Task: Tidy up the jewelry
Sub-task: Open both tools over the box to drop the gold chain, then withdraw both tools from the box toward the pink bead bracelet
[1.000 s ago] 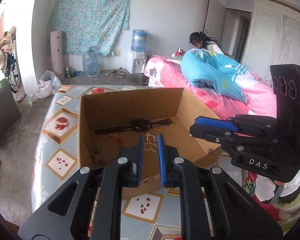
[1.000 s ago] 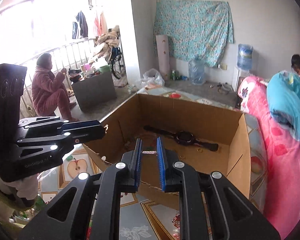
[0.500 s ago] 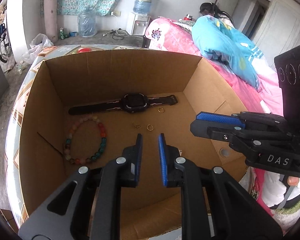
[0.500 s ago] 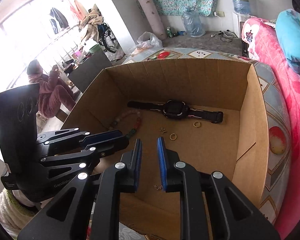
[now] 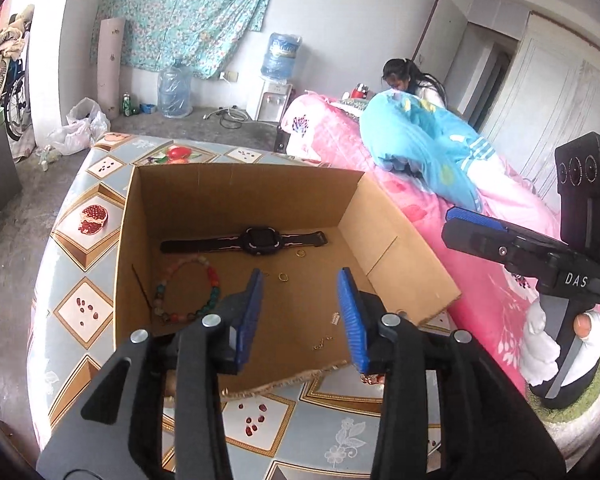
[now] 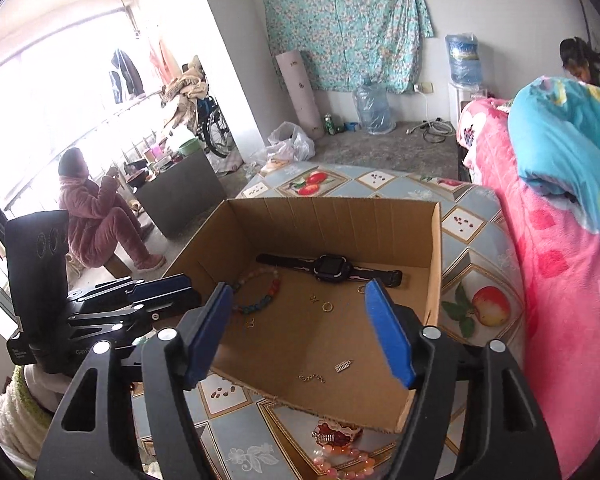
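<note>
An open cardboard box stands on the table. Inside lie a black watch, a coloured bead bracelet, two gold rings, a short chain and a small charm. In front of the box lie a pink bead bracelet and a red clip. My left gripper hovers over the box's near edge, jaws opening, nothing between them. My right gripper is beside it, jaws opening wide and empty.
The table has a fruit-patterned cloth. A pink bed with a blue quilt runs along the right. One person sits by the window at far left, another behind the bed. Water bottles stand by the far wall.
Half a second ago both grippers were shut and low over the box; both have since pulled back to its near edge and their jaws have spread apart. The jewelry has not moved.
</note>
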The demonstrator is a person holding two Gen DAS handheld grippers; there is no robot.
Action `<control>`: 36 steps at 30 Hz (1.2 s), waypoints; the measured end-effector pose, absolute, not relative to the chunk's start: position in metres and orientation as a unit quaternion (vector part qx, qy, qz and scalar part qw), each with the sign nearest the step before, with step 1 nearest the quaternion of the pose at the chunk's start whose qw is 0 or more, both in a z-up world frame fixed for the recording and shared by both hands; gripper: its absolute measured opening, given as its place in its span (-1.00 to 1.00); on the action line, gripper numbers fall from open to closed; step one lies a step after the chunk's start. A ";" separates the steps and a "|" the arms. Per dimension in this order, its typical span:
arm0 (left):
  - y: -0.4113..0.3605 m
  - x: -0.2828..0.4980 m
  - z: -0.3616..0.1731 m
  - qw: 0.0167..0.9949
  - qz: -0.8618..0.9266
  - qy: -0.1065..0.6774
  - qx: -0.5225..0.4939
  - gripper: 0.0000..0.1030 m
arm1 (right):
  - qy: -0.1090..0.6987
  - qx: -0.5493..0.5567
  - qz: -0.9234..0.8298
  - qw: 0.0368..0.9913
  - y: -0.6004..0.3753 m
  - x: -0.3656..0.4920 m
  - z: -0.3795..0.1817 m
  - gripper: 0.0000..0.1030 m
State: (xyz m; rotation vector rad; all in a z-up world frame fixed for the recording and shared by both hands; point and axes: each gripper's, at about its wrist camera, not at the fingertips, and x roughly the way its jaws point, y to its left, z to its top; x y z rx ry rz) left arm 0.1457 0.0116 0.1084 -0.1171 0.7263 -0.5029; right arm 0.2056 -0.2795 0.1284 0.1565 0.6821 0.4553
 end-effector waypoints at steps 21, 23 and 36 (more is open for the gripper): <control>-0.018 0.036 0.054 0.892 -0.269 0.364 0.000 0.24 | 0.458 0.011 0.068 0.886 -0.287 0.101 -0.006 0.87; -0.028 0.039 0.046 0.889 -0.276 0.366 0.004 0.24 | 0.465 -0.002 0.056 0.884 -0.286 0.100 -0.018 0.87; -0.116 0.065 0.003 0.840 -0.381 0.379 0.082 -0.26 | 0.444 0.014 -0.022 0.896 -0.345 0.102 -0.001 0.87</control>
